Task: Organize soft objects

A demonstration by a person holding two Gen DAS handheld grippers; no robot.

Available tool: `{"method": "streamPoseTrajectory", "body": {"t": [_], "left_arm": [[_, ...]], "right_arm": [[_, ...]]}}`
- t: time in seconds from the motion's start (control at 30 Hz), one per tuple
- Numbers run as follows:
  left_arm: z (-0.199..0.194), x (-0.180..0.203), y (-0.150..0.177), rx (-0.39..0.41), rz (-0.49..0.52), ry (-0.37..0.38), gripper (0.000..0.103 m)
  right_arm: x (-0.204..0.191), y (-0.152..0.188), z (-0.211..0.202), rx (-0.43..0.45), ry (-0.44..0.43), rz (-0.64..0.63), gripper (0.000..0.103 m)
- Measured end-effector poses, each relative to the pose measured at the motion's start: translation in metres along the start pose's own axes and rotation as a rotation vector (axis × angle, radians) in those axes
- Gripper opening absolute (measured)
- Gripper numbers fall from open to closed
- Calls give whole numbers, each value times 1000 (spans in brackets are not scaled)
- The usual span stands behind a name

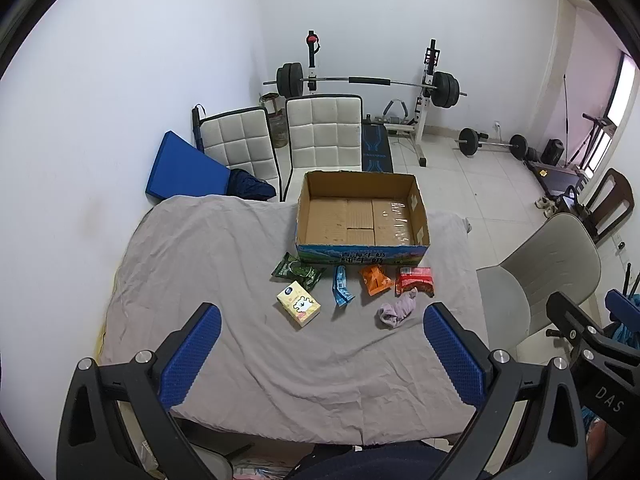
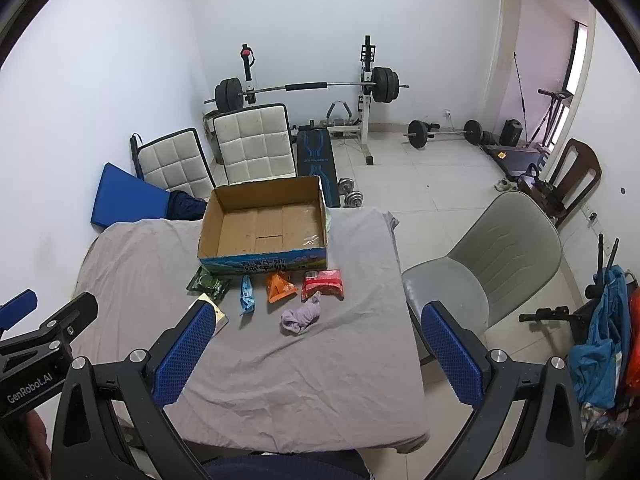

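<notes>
An open, empty cardboard box (image 1: 362, 216) (image 2: 264, 224) stands at the far side of a table covered in grey cloth (image 1: 224, 264) (image 2: 320, 360). In front of it lie a green packet (image 1: 297, 271) (image 2: 207, 283), a yellow tissue pack (image 1: 299, 307) (image 2: 218, 312), a blue packet (image 1: 341, 285) (image 2: 247, 295), an orange packet (image 1: 375, 279) (image 2: 280, 287), a red packet (image 1: 415, 280) (image 2: 323, 283) and a lilac sock (image 1: 398, 310) (image 2: 301, 316). My left gripper (image 1: 322, 324) is open and empty above the near cloth. My right gripper (image 2: 318, 322) is open and empty, further right.
Two white padded chairs (image 1: 324, 132) and a blue mat (image 1: 188, 172) stand behind the table. A grey chair (image 2: 488, 264) stands at the table's right side. A barbell rack (image 2: 308, 88) and weights stand at the back wall.
</notes>
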State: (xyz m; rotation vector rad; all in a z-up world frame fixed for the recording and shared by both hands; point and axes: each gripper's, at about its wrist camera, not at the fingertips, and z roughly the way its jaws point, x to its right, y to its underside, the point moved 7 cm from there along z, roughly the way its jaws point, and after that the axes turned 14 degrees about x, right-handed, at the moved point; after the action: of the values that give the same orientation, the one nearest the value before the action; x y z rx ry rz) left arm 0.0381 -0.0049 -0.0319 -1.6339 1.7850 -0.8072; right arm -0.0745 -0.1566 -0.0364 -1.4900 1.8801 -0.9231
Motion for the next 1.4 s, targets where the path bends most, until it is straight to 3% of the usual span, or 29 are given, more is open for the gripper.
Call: {"method": "streamPoseTrajectory", "body": {"t": [0.47, 0.67, 0.83, 1.0, 1.07, 1.23, 1.4], "left_arm": [[2, -13, 4, -10, -6, -5, 103], [25, -30, 10, -28, -37, -17, 103], [75, -57, 22, -82, -99, -60, 103], [145, -82, 54, -215, -153, -121, 103], [168, -86, 71, -269, -221, -109, 103], [211, -84, 114, -405, -367, -109, 102], [249, -71, 141, -485, -412, -122, 90]], "right_arm": [[-16, 11, 13, -25, -20, 3, 103], [-17, 25, 47, -87, -30, 32, 103], [-7, 48, 116, -199, -32, 63, 103], [4, 90, 201, -353, -31, 81, 103], [6, 109, 237, -408, -47, 80, 103], [13, 142, 313, -519, -74, 96, 103], [30, 152, 388, -554, -53, 171, 103]]}}
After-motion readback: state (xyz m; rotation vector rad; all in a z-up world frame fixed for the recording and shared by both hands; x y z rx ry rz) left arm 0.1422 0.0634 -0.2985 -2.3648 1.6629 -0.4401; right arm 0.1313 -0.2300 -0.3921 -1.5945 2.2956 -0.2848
